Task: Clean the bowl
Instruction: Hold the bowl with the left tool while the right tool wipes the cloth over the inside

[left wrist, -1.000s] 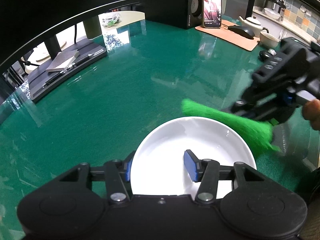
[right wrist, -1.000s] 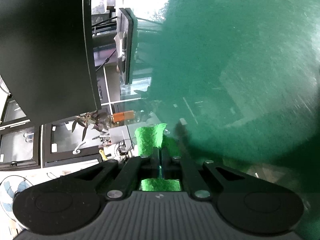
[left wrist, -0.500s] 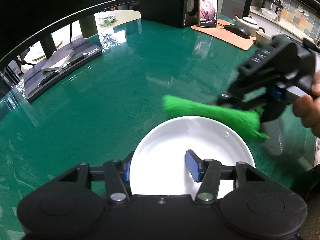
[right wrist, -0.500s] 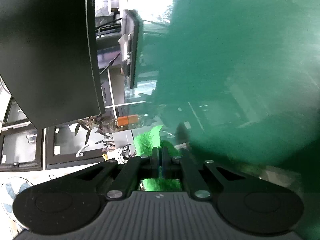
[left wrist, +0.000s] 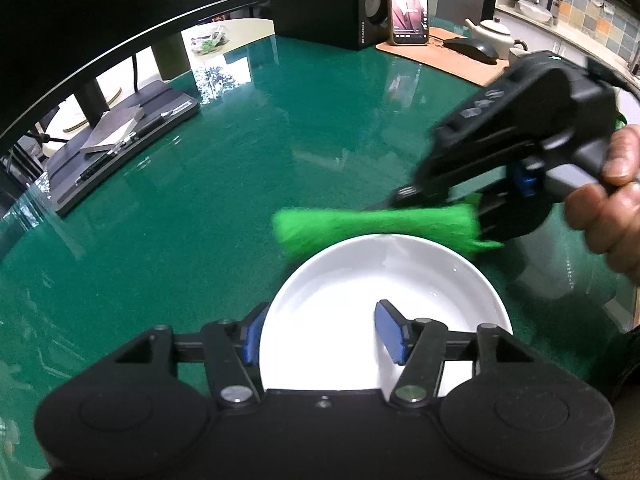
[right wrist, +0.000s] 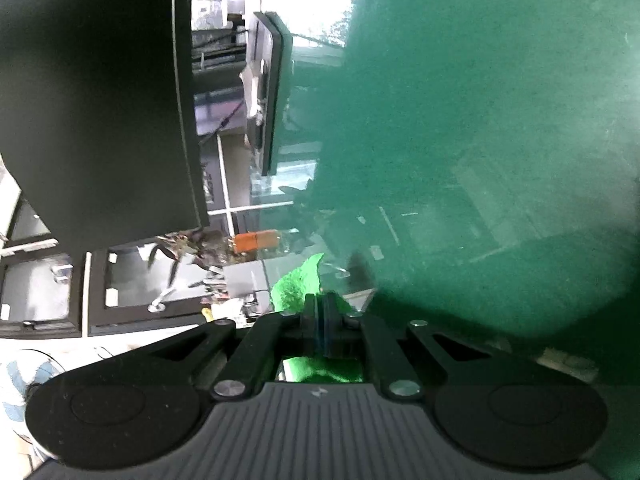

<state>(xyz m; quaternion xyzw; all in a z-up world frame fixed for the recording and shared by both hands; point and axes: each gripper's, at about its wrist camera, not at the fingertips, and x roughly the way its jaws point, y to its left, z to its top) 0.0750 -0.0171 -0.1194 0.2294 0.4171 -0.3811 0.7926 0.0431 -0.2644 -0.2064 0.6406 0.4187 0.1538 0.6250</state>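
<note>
A white bowl point(left wrist: 384, 304) is being steadied at its near rim by the left gripper point(left wrist: 320, 334), one finger inside and one outside, while a green cloth point(left wrist: 372, 226), pinched in the right gripper point(right wrist: 319, 322), is being held at the far rim for wiping.

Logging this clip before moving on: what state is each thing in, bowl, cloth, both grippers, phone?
White bowl: upright on the green table, looks empty.
Left gripper: fingers astride the bowl's near rim, one inside, one outside.
Green cloth: off the table, at the bowl's far rim, blurred.
Right gripper: shut on the green cloth.
Phone: propped upright, screen lit.
</note>
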